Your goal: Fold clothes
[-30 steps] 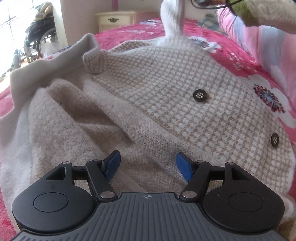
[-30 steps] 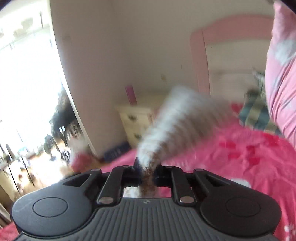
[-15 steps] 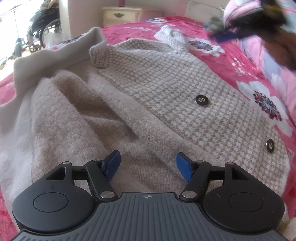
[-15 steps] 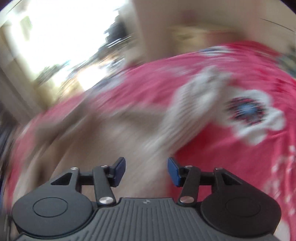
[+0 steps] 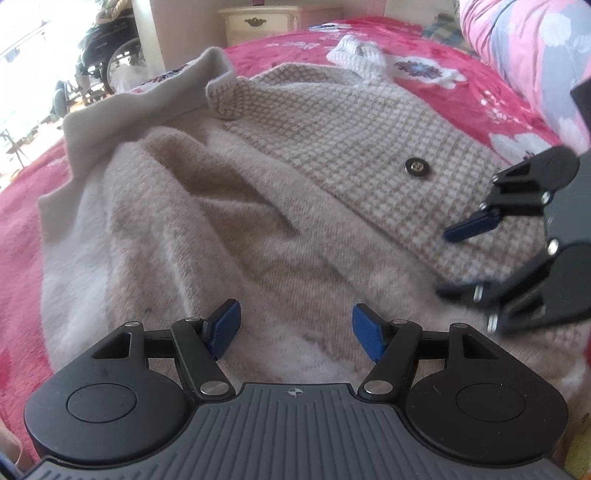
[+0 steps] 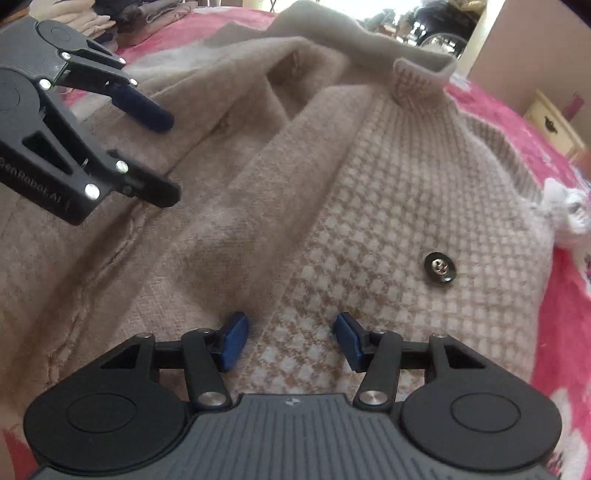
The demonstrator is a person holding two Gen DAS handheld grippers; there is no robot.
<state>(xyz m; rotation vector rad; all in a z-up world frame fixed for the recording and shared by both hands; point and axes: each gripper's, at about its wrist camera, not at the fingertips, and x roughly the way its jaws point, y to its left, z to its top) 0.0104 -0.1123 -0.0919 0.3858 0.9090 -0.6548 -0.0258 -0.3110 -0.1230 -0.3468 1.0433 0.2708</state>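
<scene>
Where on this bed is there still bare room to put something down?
Bare pink bedspread shows beyond the cardigan's white sleeve cuff, toward the nightstand, and along its left edge. The middle is crowded: the cardigan covers it, with the left gripper and right gripper open over it.

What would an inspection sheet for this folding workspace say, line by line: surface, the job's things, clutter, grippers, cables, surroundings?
Surface: bed with a pink floral bedspread.
Job's things: beige checked cardigan spread on it, one front panel turned back so the plain inner side shows; dark button visible; white cuff at the far edge.
Clutter: pile of folded clothes at the bed's far side.
Grippers: left gripper open above the cardigan, holding nothing; right gripper, jaws just closing, open over the checked panel's edge.
Cables: nothing seen.
Surroundings: cream nightstand, bright window, pink quilt.
</scene>
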